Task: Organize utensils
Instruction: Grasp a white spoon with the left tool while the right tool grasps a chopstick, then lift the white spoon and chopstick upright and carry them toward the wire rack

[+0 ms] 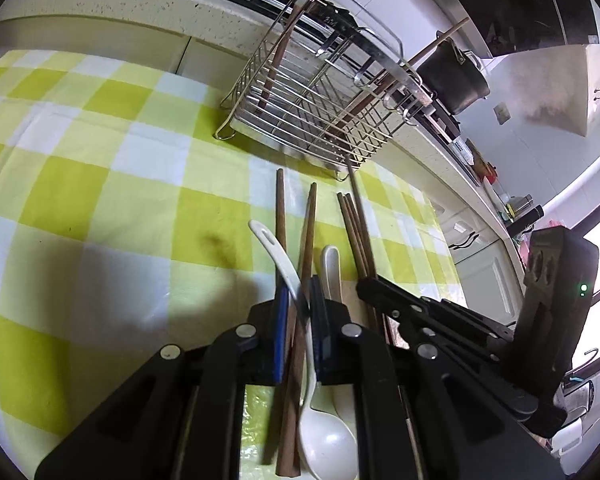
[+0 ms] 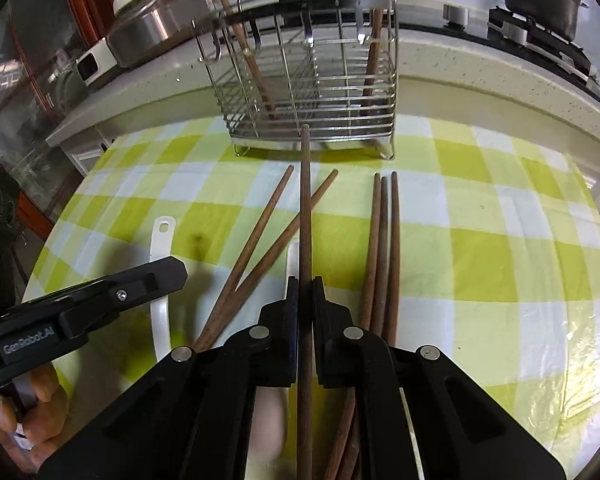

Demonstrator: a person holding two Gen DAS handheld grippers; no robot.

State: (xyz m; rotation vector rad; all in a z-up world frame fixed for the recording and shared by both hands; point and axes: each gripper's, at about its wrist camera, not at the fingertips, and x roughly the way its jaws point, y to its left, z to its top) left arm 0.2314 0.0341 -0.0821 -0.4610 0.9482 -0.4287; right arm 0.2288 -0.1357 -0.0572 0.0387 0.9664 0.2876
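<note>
Table [image 2: 500, 240]: yellow-and-white check cloth.
Wire rack [image 2: 312, 92]: at the far edge, one chopstick upright in each end compartment.
Left claw [image 1: 300, 300]: clamped on a white spoon [image 1: 324, 440].
Right claw [image 2: 305, 304]: clamped on one chopstick [image 2: 305, 208], tip raised toward the rack.
Loose chopsticks [image 2: 384, 248]: on the cloth, beside the right claw.

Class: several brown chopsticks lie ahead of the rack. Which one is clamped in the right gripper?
The single chopstick running straight up the middle toward the wire rack, pinched in the right gripper. The crossed pair and the three side by side lie free on the cloth.
</note>
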